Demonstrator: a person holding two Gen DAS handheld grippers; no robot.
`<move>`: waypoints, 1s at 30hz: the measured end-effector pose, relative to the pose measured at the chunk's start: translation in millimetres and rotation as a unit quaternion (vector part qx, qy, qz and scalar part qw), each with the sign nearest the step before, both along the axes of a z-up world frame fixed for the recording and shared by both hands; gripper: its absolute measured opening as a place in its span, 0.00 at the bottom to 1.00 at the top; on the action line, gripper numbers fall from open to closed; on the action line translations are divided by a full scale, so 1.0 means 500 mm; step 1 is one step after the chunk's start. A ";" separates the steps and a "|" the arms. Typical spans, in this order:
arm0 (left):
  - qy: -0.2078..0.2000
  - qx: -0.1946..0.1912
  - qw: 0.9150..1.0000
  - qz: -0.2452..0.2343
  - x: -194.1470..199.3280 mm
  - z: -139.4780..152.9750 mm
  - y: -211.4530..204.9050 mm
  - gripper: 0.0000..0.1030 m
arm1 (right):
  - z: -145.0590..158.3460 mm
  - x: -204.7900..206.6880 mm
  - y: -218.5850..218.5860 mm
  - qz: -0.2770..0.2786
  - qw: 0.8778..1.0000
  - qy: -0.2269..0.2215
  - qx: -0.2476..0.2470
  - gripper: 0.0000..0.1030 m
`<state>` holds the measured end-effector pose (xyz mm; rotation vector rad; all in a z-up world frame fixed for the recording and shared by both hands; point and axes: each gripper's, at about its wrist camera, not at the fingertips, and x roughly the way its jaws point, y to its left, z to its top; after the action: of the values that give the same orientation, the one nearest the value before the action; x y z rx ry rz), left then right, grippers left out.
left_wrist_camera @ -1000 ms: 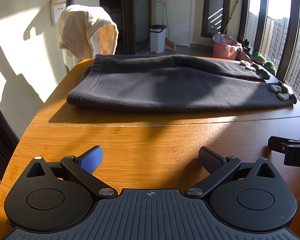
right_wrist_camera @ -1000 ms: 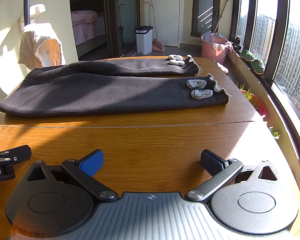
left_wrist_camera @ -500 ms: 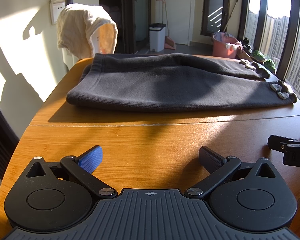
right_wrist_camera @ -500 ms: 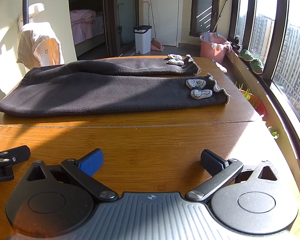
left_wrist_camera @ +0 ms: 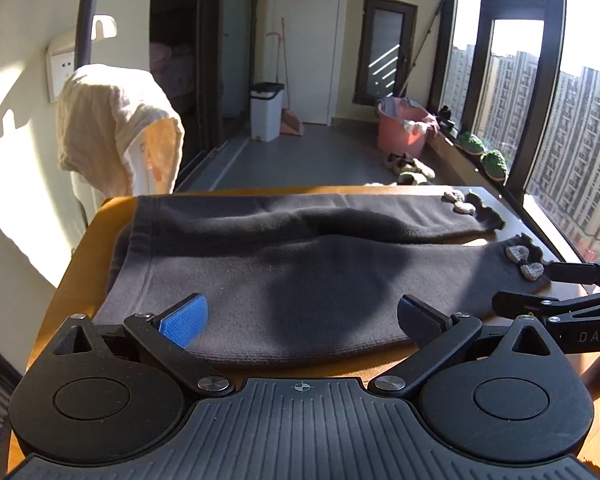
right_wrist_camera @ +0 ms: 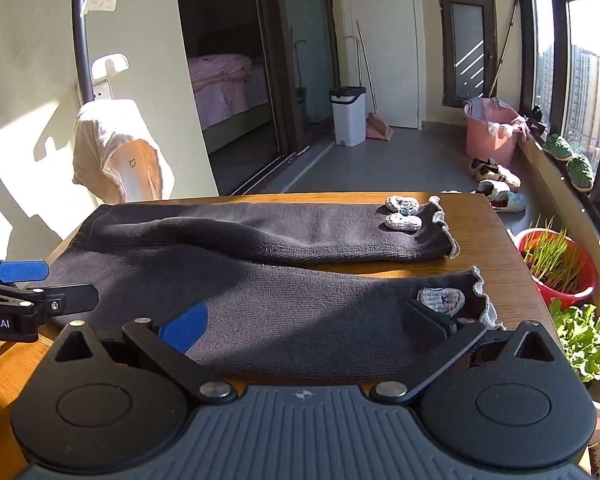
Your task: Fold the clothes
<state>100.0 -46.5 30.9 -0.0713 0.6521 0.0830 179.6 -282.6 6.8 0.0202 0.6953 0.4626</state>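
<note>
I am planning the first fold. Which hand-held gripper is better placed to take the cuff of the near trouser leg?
The right hand-held gripper: it hangs open over the near leg's cuff of the dark trousers. The left hand-held gripper, also open, is nearer the waistband.

I cannot see the near hem of the trousers in the left view: my left gripper body covers it, and the same happens under the right gripper in the right view. Whether either gripper's fingers touch the cloth or hover above it I cannot tell. The table front edge is hidden behind both gripper bodies. The small patches near the cuff are partly covered by my right finger, and their pattern is too small to make out. The towel hides whatever it hangs on. The planter is cut by the table edge.
</note>
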 end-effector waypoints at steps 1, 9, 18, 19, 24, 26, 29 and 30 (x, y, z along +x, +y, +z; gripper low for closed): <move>0.012 -0.002 1.000 0.003 0.021 -0.010 0.004 1.00 | -0.012 0.025 0.004 0.009 1.000 0.025 0.007 1.00; 0.071 -0.030 0.997 -0.009 0.013 -0.079 0.026 1.00 | -0.049 -0.008 0.000 0.060 0.996 0.050 -0.034 1.00; 0.075 -0.081 0.993 -0.045 -0.126 -0.042 0.032 1.00 | -0.053 -0.142 -0.032 0.067 0.994 0.025 -0.085 1.00; 0.056 -0.076 0.995 -0.030 -0.129 -0.029 0.043 1.00 | -0.052 -0.140 -0.031 0.069 0.994 0.026 -0.086 1.00; -0.012 -0.061 0.994 0.088 -0.049 0.033 0.143 1.00 | -0.056 -0.144 -0.031 0.072 0.994 0.008 -0.086 1.00; 0.012 -0.067 0.991 0.119 0.015 0.026 0.182 1.00 | -0.057 -0.148 -0.034 0.075 0.994 0.006 -0.083 1.00; 0.047 -0.070 0.988 0.131 0.074 -0.001 0.202 0.88 | -0.052 -0.157 -0.042 0.084 0.993 0.009 -0.080 1.00; 0.054 -0.064 0.988 0.127 0.082 -0.010 0.198 0.83 | -0.049 -0.157 -0.047 0.087 0.993 0.013 -0.077 1.00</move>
<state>140.9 52.5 25.8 -0.2759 0.7541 0.2928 101.1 -305.9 -17.8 -0.1812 0.7603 0.5743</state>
